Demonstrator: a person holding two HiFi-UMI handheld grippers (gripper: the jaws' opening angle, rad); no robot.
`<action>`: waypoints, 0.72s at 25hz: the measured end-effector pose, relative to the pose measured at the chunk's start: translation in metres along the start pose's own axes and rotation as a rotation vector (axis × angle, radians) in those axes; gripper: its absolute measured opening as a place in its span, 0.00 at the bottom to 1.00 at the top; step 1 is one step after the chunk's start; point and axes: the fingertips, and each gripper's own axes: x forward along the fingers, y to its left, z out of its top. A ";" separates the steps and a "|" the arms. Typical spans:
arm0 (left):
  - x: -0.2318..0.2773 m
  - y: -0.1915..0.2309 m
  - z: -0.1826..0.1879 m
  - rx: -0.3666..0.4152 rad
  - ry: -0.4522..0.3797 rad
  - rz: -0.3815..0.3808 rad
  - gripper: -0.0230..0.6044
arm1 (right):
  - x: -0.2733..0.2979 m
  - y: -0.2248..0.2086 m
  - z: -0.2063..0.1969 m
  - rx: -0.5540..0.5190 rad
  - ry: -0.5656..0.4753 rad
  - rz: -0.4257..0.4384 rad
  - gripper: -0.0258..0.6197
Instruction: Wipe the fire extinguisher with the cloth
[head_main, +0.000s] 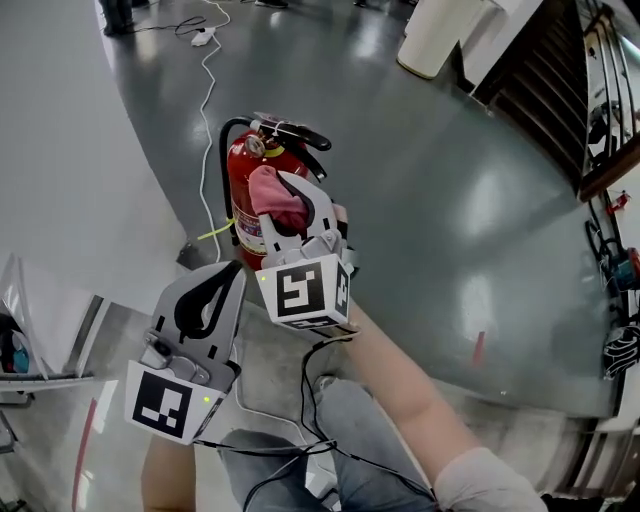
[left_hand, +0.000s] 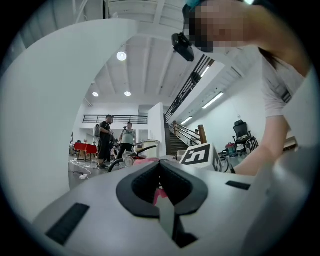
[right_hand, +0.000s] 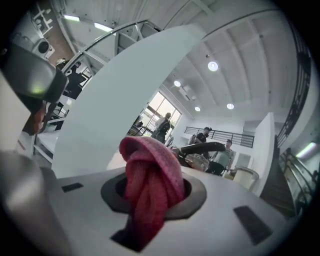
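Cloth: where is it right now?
The pink cloth is clamped in the right gripper, near the centre of the head view. It is held against the upper body of the red fire extinguisher standing on the grey floor.

The floor (head_main: 450, 200) under me is glossy dark grey and catches the ceiling lights. Toward 9 o'clock it gives way to a paler, matt grey stretch. The red fire extinguisher (head_main: 240, 170) stands upright on it near the middle, close to that border. A white cable (head_main: 207, 130) snakes from a power strip (head_main: 203, 38) at 12 o'clock down past the extinguisher's left side. A white rounded bin (head_main: 440, 35) stands at 1 o'clock, and a short red mark (head_main: 478, 348) lies at 4 o'clock.
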 end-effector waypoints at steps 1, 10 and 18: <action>0.000 0.001 -0.006 0.007 -0.005 -0.002 0.05 | -0.001 0.002 0.000 -0.017 -0.016 -0.009 0.19; -0.006 -0.003 -0.037 0.035 -0.053 -0.019 0.05 | -0.013 0.022 -0.021 -0.115 -0.091 -0.066 0.19; -0.021 -0.017 -0.057 0.098 -0.089 -0.061 0.05 | -0.011 0.061 -0.088 -0.148 -0.047 -0.066 0.19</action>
